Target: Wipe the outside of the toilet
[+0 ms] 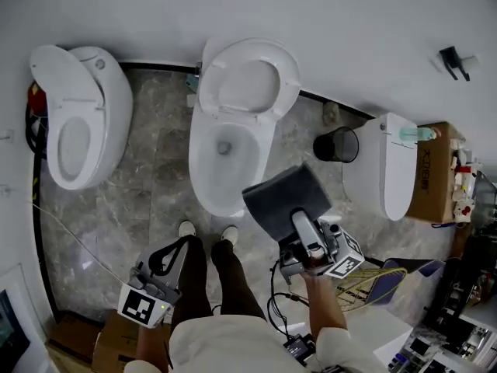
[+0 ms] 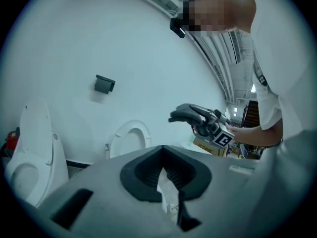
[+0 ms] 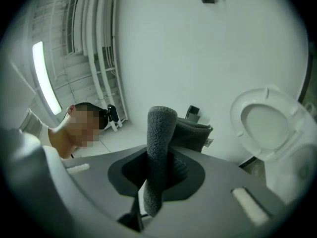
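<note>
The white middle toilet (image 1: pixel 233 130) stands with its seat and lid raised; the right gripper view shows it at the right (image 3: pixel 265 128), and the left gripper view shows it too (image 2: pixel 130 138). My right gripper (image 1: pixel 304 235) hovers in front of the bowl, to its right, shut on a dark grey cloth (image 1: pixel 286 199). That cloth (image 3: pixel 161 133) sticks up between the jaws of the right gripper (image 3: pixel 158 177). My left gripper (image 1: pixel 159 266) hangs low beside the person's leg, away from the toilet. In its own view the left gripper (image 2: pixel 166 182) looks shut on nothing, and the cloth (image 2: pixel 185 114) shows ahead.
A second toilet (image 1: pixel 78 115) stands at the left and a closed one (image 1: pixel 392 165) at the right. A black waste bin (image 1: pixel 336 144) sits between the middle and right toilets. A cardboard box (image 1: pixel 435 173) and clutter fill the right side. The person's shoes (image 1: pixel 208 231) stand before the bowl.
</note>
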